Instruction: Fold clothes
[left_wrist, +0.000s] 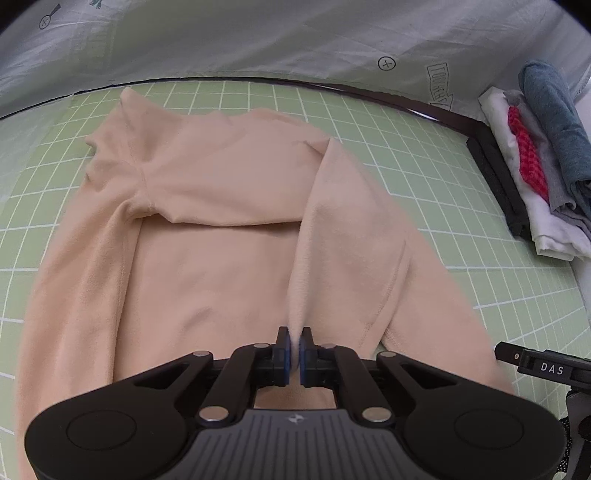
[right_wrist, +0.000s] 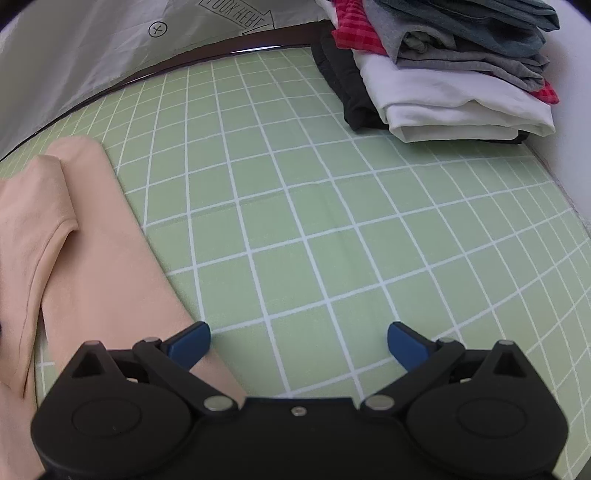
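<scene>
"DAS" on the right gripper; "LOOK HERE" on the grey sheet.

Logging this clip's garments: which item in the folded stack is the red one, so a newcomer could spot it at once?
Start at the green grid mat and go to its far right corner, where a stack of folded clothes sits. The red checked piece is sandwiched near the middle, above the white garment and under the grey ones. It is the only patterned, brightly coloured item there.

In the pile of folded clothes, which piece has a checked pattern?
The red garment in the folded pile: it alone shows checks. The white, grey, blue-grey and black pieces are plain.
</scene>
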